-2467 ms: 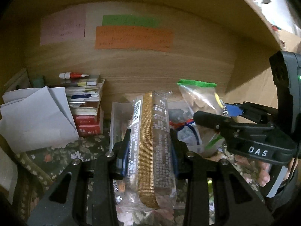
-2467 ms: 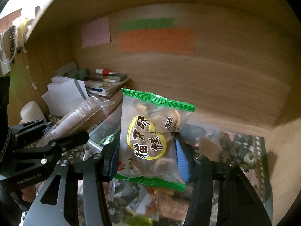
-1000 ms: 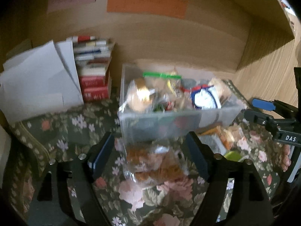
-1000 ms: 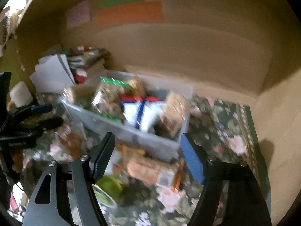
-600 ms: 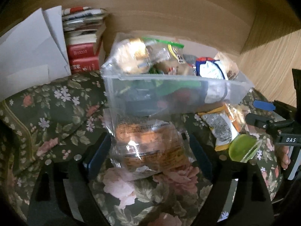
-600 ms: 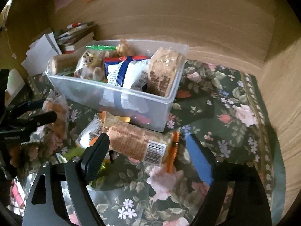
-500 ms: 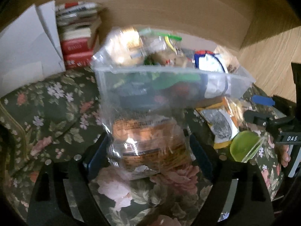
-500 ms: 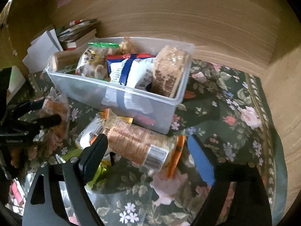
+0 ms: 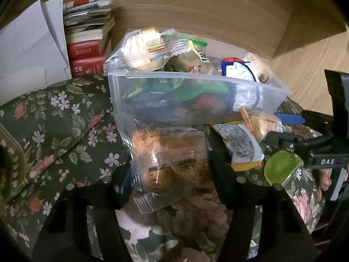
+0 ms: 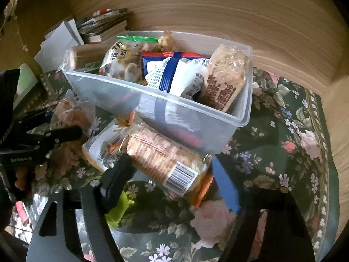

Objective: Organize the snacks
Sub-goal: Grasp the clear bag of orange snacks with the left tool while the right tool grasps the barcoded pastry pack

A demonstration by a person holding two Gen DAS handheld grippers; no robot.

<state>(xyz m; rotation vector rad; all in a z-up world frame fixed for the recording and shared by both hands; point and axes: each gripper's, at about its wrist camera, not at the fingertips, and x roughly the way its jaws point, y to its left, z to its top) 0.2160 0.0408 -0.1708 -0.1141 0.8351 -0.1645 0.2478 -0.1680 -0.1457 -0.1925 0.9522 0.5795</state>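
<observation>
Because both packets are thin crinkly film over brittle biscuits, they should be light, slippery and crushable; mid-body holds suit them. Before the clear plastic snack tub point(image 10: 218, 118), the left tool point(image 9: 170, 181) pinches the clear-wrapped brown pastry bag point(image 9: 170, 163), pointing tubward. The right tool point(image 10: 170, 174) stands spread around the orange-ended cracker sleeve point(image 10: 161, 159), lying diagonally on the floral-clothed table point(image 10: 283, 152).

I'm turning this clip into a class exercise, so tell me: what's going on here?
A person with a gripper in each hand is sorting snacks into a clear bin on a floral cloth. The bin already holds several packets. The left gripper has its fingers around a clear pastry bag in front of the bin. The right gripper straddles a cracker pack, apparently not yet clamped. More snacks lie loose on the cloth.
</observation>
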